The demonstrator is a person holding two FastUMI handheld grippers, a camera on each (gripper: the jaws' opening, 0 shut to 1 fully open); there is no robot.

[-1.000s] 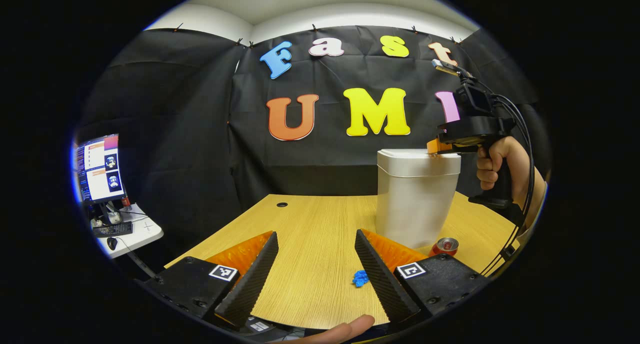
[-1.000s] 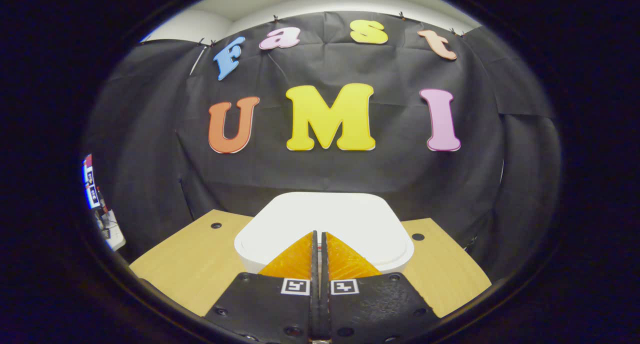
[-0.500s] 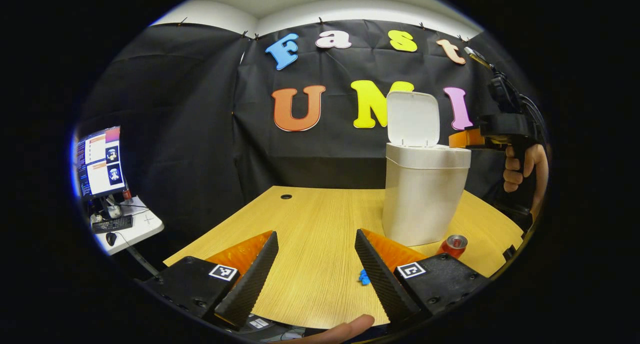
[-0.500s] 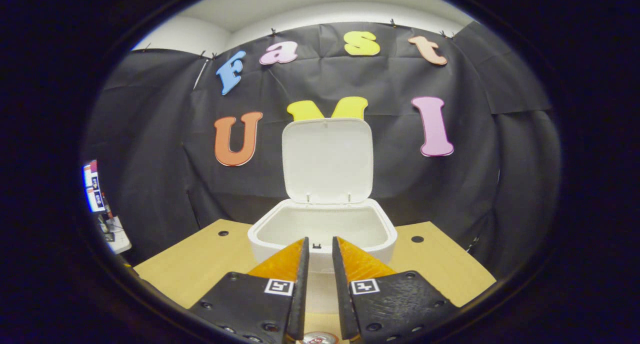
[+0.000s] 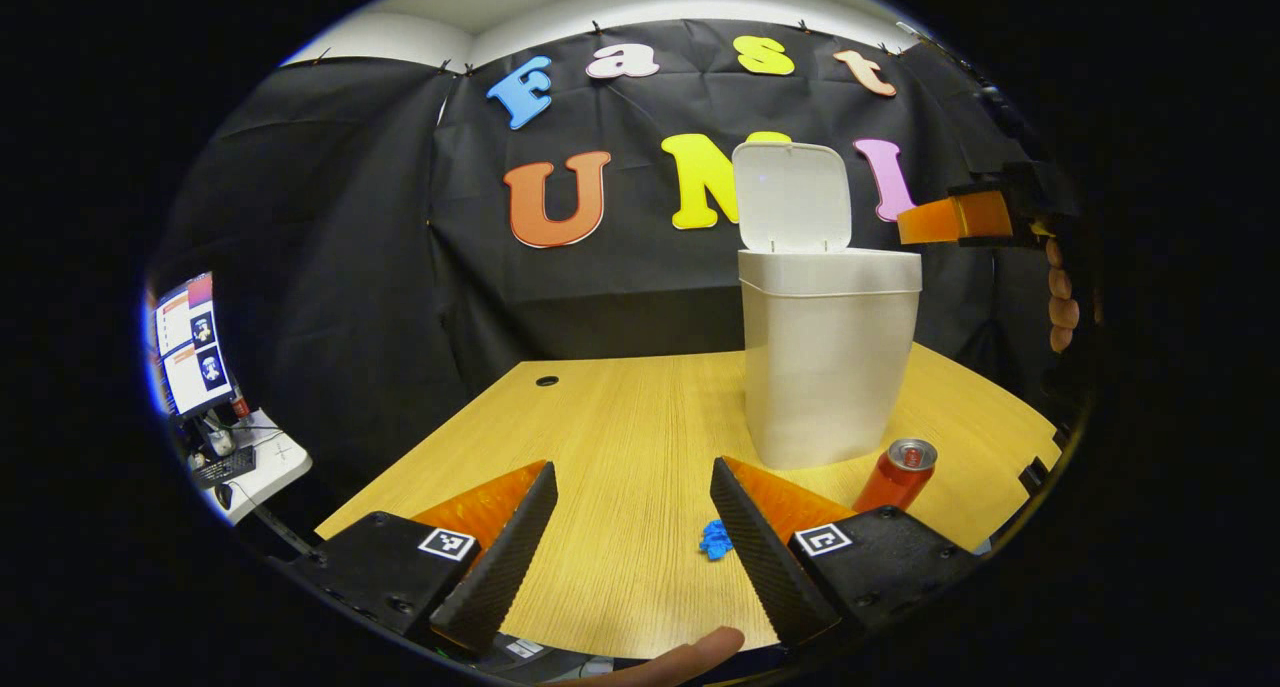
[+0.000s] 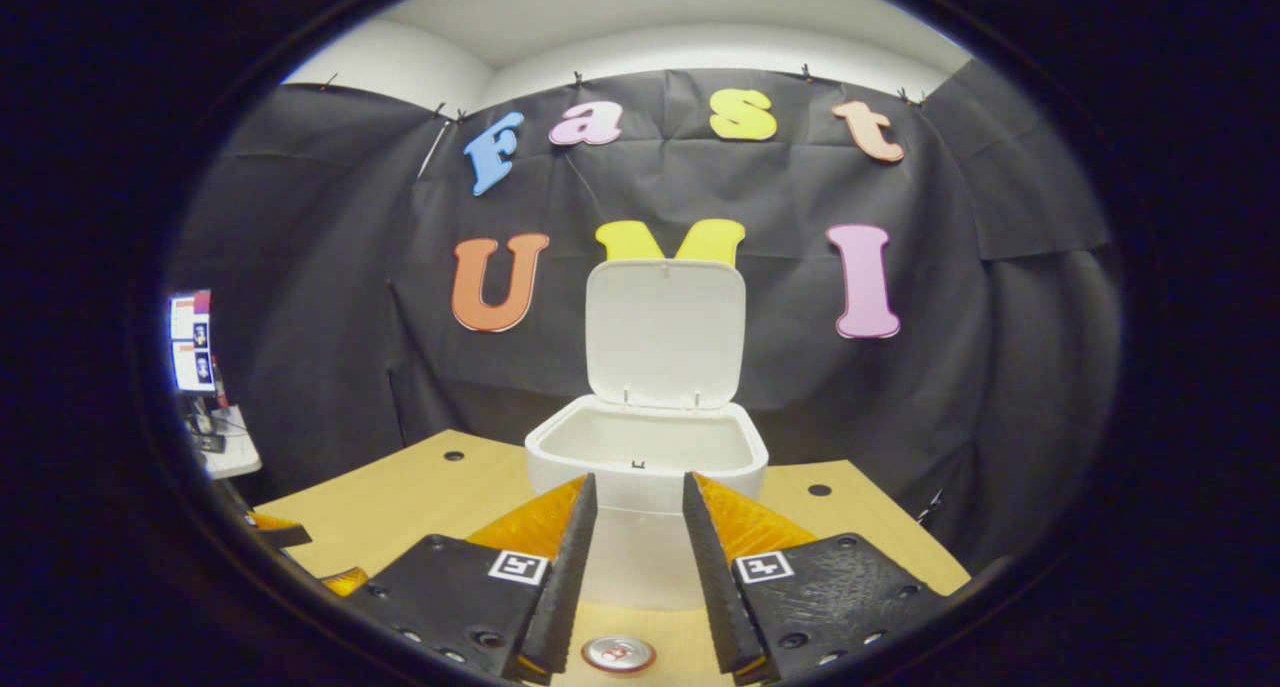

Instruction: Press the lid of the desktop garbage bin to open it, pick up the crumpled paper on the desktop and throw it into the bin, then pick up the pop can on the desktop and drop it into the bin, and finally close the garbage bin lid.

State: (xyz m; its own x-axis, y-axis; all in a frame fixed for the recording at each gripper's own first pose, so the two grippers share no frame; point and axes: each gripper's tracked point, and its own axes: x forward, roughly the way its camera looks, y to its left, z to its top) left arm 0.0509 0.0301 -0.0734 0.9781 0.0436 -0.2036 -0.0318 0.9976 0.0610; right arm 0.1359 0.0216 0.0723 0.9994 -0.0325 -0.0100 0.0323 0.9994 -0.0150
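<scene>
Both tongs are spread and empty: our left tongs (image 5: 630,527) just beside the crumpled paper (image 5: 716,540) on the surface (image 5: 620,427), our right tongs (image 6: 635,557) before the open bin (image 6: 645,457). We judge the paper light and soft, so we would pinch it across its middle.

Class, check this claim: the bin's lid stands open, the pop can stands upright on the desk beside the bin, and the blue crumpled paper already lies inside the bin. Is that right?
Not quite. The crumpled paper lies on the desk, in front of the bin, as the left gripper view shows. The lid does stand open, and the pop can stands beside the bin.
</scene>
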